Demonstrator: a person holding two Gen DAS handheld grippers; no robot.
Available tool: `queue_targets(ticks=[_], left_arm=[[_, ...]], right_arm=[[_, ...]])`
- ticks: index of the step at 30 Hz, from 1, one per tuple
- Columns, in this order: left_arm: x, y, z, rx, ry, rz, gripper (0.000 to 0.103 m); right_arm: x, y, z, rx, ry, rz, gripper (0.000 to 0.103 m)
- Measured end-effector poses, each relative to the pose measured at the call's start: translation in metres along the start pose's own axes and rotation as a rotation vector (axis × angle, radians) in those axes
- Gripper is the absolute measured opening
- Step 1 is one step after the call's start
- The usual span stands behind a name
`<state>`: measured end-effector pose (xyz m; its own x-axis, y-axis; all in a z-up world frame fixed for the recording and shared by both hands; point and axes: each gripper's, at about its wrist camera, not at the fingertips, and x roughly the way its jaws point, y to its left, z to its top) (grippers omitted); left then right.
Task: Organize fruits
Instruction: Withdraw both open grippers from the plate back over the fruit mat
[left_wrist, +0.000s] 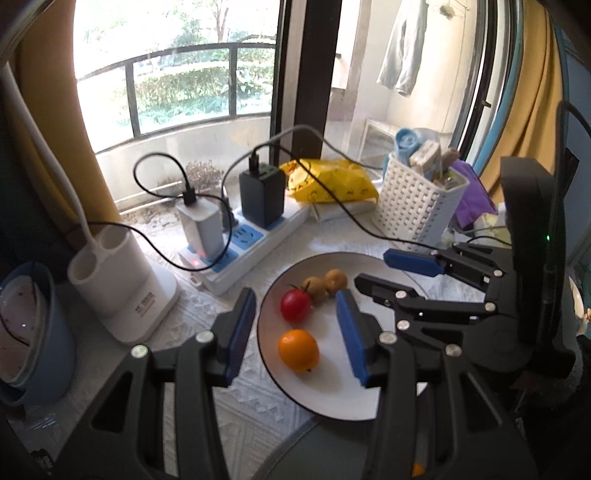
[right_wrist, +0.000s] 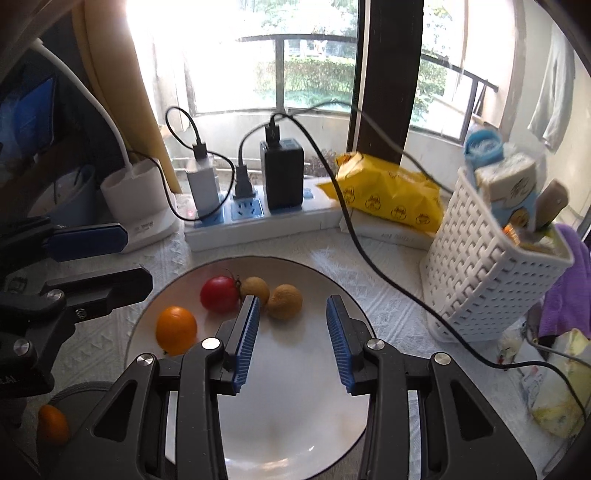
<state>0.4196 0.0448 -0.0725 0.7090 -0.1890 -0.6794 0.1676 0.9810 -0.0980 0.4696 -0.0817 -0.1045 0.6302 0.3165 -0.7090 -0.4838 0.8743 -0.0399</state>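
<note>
Fruit sits on a round white plate (right_wrist: 332, 295) with a dark rim, on a worktop covered by a white patterned cloth (right_wrist: 388, 295). On the plate are a small orange (right_wrist: 176, 329), a red cherry tomato (right_wrist: 219, 294) and two brown longans (right_wrist: 284, 301) side by side; the tomato touches the nearer longan.

The left hand-held gripper (left_wrist: 295, 332) hangs over the left part of the plate. Its blue pads are apart and hold nothing; the orange and tomato show between them, lower down on the plate. The right hand-held gripper (right_wrist: 291, 339) hangs over the middle of the plate. Its pads are apart too, with only bare plate between them.

Another small orange fruit (right_wrist: 53, 428) lies on a grey dish (right_wrist: 85, 387) just beside the plate, at the near left.

Behind the plate are a white power strip (right_wrist: 258, 221) with chargers plugged in, a yellow bag (right_wrist: 388, 192), a white woven basket (right_wrist: 480, 269) and a white holder (left_wrist: 122, 280).
</note>
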Motion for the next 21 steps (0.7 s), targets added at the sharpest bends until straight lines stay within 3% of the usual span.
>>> queue_targets(ticks=[21], left_arm=[[-0.073, -0.021, 0.004, 0.025, -0.104, 0.022, 0.047]], right_arm=[[-0.067, 0.008, 0.012, 0.001, -0.094, -0.022, 0.04]])
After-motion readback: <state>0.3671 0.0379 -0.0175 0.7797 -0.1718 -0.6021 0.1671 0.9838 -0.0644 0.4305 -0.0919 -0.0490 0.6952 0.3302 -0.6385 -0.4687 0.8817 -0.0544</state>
